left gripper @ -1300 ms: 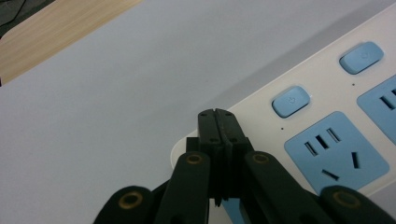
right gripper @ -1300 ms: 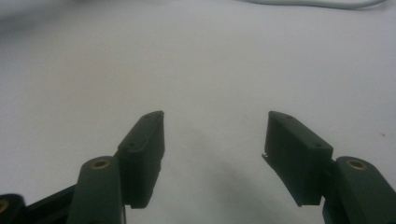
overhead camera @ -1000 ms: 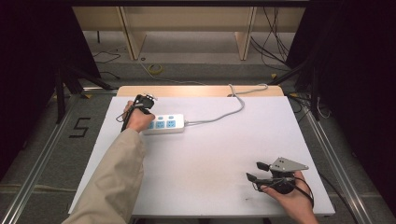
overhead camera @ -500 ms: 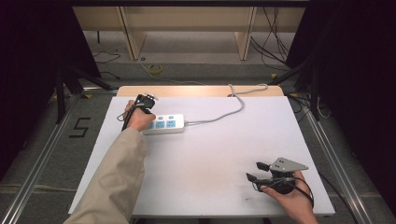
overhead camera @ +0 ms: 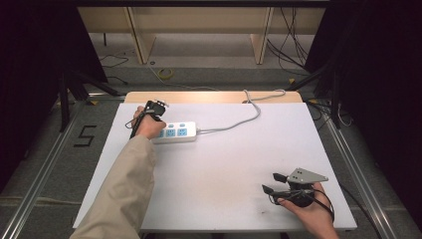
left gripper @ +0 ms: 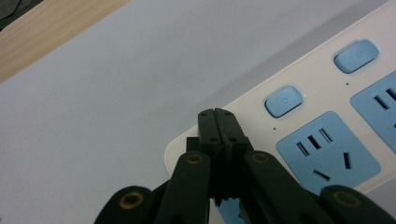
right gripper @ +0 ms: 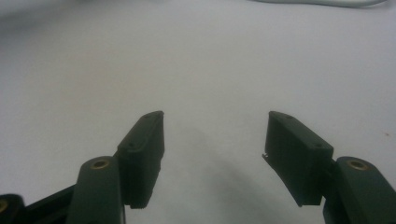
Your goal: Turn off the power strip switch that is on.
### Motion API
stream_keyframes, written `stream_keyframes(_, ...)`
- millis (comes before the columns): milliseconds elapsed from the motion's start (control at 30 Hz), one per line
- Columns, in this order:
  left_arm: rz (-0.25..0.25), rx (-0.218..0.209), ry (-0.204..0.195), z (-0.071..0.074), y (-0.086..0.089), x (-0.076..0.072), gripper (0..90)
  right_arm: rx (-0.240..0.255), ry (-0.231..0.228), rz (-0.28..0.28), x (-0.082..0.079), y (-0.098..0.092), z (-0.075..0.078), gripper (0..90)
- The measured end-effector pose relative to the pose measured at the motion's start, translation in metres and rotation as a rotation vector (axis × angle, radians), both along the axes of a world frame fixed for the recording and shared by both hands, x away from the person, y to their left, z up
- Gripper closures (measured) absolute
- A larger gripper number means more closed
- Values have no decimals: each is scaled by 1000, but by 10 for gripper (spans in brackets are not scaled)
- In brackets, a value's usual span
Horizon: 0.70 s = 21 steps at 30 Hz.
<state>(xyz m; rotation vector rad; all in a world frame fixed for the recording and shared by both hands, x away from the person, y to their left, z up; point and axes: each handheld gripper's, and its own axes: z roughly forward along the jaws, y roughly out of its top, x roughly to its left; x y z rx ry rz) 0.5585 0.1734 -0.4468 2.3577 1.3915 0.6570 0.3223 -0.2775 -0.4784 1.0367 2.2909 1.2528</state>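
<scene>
Hands are barely moving since a second ago: the left gripper (left gripper: 218, 122), jaws pressed together and empty, is hovering over the power strip's (overhead camera: 175, 133) left end beside a blue switch (left gripper: 284, 100), suggesting a press, while the right gripper (overhead camera: 273, 183) is resting spread apart well right of the strip.

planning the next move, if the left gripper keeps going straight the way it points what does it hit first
The left gripper, jaws closed together, sits over the end of the white plastic power strip. Straight ahead lies bare white tabletop, then its light wooden edge; height above the strip is unclear.
</scene>
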Motion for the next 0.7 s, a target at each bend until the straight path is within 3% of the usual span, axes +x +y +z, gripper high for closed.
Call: stream_keyframes(700, 3, 0, -2, -1, 0, 0, 900, -5, -1, 1, 0, -1, 0, 386)
